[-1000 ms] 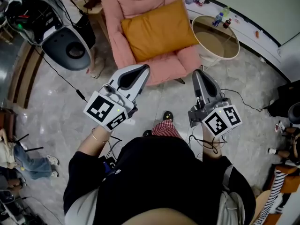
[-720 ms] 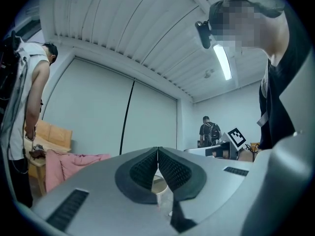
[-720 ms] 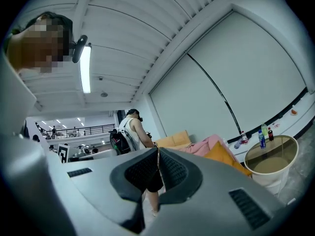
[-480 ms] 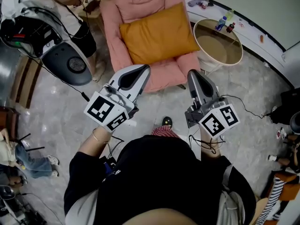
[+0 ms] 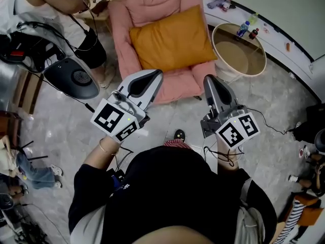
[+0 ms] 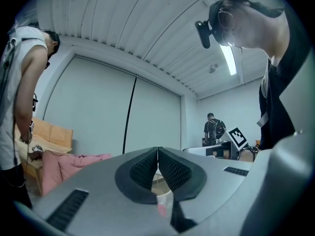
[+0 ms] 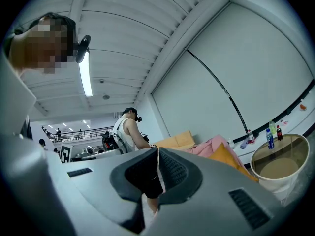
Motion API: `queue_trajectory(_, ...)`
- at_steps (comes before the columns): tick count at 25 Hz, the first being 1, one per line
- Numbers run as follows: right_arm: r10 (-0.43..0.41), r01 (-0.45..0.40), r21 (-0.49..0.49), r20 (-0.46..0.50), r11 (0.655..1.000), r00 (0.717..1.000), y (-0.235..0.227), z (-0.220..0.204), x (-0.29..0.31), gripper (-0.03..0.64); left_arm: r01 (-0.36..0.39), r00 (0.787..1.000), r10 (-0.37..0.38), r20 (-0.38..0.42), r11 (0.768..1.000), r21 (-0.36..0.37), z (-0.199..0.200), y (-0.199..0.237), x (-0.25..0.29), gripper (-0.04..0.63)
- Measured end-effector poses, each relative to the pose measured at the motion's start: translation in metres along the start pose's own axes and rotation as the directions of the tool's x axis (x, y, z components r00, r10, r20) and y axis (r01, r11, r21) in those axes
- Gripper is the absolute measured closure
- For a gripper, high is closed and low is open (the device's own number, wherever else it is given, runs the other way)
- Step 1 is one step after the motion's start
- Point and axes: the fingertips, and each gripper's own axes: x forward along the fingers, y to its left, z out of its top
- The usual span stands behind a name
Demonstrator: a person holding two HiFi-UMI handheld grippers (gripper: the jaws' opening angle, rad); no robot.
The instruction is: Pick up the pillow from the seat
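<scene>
An orange pillow (image 5: 172, 37) leans against the back of a pink cushioned seat (image 5: 180, 78) at the top middle of the head view; its corner (image 7: 227, 160) also shows in the right gripper view. My left gripper (image 5: 155, 75) hovers just before the seat's front edge, shut and empty. My right gripper (image 5: 208, 80) hangs near the seat's front right corner, also shut with nothing in it. Both sets of jaws meet tip to tip in the left gripper view (image 6: 157, 150) and the right gripper view (image 7: 157, 150). Neither gripper touches the pillow.
A round beige side table (image 5: 239, 52) with small bottles (image 5: 247, 29) stands right of the seat. A person (image 5: 56, 1) bends beside a dark machine (image 5: 71, 78) at the left. Cables (image 5: 261, 116) lie on the marble floor.
The view has shifted slightly, so seat and table sit a little differently in frame. The right gripper has edged up toward the seat. The person at the left has leaned further in.
</scene>
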Motion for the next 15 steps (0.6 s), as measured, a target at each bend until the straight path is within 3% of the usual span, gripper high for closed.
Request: queue_trajectory(15, 0.105, -0.104, 0.020, -0.021, 0.994, 0.994, -0.038, 0.005, 0.029, 0.595, -0.126, 0.992, 0.126, -0.013, 0.992, 0.027, -0.006, 0.019, 0.023, 0.584)
